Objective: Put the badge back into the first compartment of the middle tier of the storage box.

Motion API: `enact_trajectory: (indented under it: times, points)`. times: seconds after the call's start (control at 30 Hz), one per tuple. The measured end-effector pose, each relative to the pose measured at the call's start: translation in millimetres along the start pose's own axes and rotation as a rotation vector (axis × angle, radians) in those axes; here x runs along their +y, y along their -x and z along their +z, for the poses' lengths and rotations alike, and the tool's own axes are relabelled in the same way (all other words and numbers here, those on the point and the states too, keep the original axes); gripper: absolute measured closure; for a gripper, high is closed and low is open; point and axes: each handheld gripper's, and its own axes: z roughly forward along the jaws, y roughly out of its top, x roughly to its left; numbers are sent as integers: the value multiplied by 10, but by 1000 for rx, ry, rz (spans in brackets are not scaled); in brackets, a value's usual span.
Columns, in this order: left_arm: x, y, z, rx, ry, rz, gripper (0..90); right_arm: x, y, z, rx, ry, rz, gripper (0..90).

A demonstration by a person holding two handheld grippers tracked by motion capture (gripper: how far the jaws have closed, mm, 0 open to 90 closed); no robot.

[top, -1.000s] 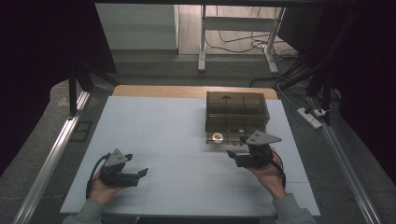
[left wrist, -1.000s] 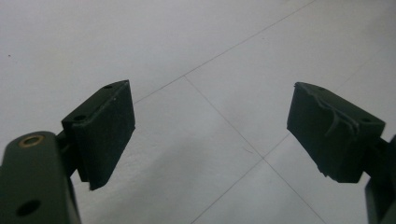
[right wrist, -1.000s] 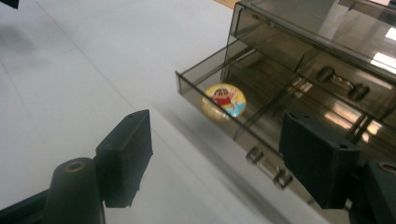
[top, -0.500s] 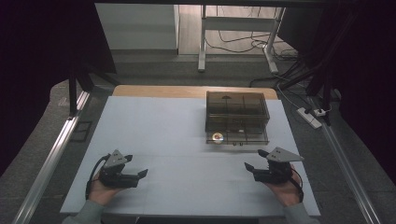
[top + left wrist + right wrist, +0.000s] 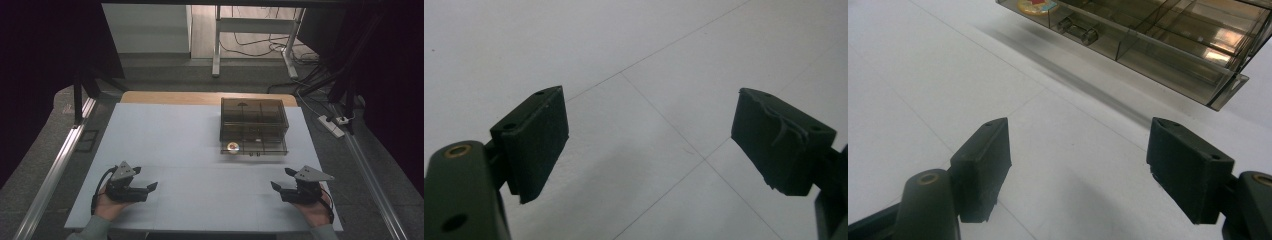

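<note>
The white rectangular table top [image 5: 165,145] carries a smoky transparent plastic drawer box [image 5: 253,118] toward its far right. The box's lowest drawer [image 5: 272,148] is pulled forward and contains a small round colourful disc [image 5: 232,146] at its left end.

Smoky clear drawer box [image 5: 254,117], bottom drawer [image 5: 255,147] pulled out, holding round disc [image 5: 232,146].

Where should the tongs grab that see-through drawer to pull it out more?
Probably the drawer by its front lip, coming from the person's side. It already sticks out of the smoky box toward them, and the right tongs are open and nearest.
</note>
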Motion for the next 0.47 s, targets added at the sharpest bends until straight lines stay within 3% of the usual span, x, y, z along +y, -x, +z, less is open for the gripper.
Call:
enact_trajectory:
  times: [0.47]
  points:
    - [-10,1,-9,5,-3,3,154,0,0,15,-13,-13,-16,249]
